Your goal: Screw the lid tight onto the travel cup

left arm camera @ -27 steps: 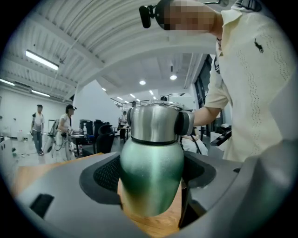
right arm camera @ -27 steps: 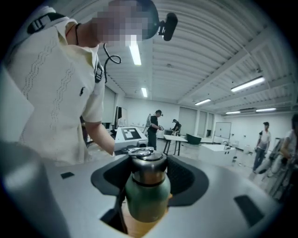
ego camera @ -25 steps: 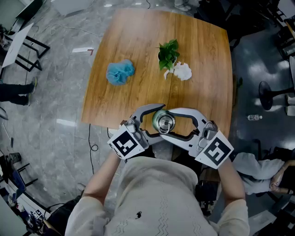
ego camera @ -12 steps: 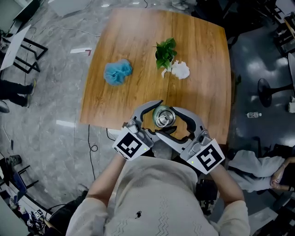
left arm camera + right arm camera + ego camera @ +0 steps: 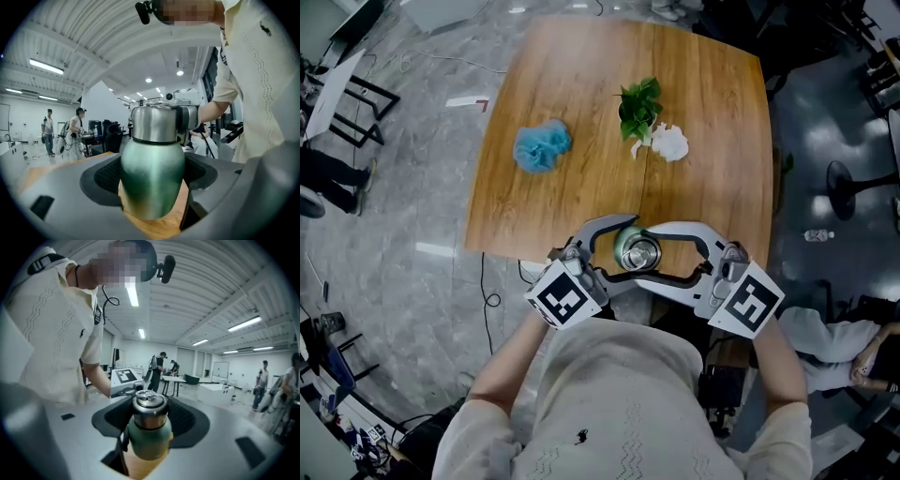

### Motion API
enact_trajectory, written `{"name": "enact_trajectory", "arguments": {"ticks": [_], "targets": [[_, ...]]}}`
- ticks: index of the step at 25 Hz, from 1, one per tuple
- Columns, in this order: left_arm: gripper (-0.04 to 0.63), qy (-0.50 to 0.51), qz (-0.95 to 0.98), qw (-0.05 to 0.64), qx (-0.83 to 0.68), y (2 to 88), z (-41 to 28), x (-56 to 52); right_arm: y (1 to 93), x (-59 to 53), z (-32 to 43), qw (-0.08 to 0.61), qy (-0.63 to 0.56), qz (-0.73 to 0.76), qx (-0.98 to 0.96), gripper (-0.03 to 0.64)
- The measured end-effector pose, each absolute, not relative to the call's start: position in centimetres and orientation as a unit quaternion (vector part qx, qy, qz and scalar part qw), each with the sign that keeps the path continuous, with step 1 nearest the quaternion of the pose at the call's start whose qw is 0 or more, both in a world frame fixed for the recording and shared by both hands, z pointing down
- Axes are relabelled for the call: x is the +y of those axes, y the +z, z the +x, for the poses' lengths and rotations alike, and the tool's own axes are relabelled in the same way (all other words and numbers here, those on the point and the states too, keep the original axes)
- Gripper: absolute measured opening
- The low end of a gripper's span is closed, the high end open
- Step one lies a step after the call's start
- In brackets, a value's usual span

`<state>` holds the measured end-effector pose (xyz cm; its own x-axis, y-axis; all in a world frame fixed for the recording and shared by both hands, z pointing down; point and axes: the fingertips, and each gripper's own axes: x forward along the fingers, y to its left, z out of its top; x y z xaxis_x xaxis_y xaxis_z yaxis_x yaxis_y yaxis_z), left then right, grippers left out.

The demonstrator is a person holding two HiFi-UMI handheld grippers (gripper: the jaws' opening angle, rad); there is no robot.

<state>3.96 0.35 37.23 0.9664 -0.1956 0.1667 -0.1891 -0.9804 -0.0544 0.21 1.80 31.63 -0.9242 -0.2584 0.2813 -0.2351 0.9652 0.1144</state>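
A green travel cup (image 5: pixel 636 251) with a steel lid stands at the near edge of the wooden table (image 5: pixel 581 94). My left gripper (image 5: pixel 623 251) comes in from the left and is shut on the cup's green body (image 5: pixel 152 178). Its dark pads touch both sides. My right gripper (image 5: pixel 649 253) comes in from the right, level with the steel lid (image 5: pixel 149 408). Its jaws have just been closing, with the lid between them, and the pads now press on it. The cup stands upright.
Farther back on the table lie a blue fluffy cloth (image 5: pixel 542 145), a small green plant (image 5: pixel 639 105) and a white crumpled thing (image 5: pixel 668 143). The table edge runs just under the cup. People and desks stand in the background of both gripper views.
Since half a second ago the right gripper's marker cube has swung out to the right and slightly up around the lid. The cup and left gripper have shifted only slightly.
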Motion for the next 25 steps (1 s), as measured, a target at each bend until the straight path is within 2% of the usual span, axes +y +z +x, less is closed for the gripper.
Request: {"name": "enact_trajectory", "arguments": {"ticks": [6,19,25], "targets": [[0.387,-0.056,-0.987,-0.013,0.148,36.8,3.4,-1.2,31.1,-0.1,0.4,0.083,0.0,0.24,-0.967,0.24],[0.387,-0.047,-0.979,-0.023,0.198,36.7,3.4,-2.2,31.0,-0.9,0.7,0.059,0.007,0.305,-0.951,0.239],[0.387,-0.045,-0.971,-0.03,0.233,37.2,3.4,-2.5,31.0,-1.4,1.1,0.033,0.016,0.379,-0.925,0.239]]}}
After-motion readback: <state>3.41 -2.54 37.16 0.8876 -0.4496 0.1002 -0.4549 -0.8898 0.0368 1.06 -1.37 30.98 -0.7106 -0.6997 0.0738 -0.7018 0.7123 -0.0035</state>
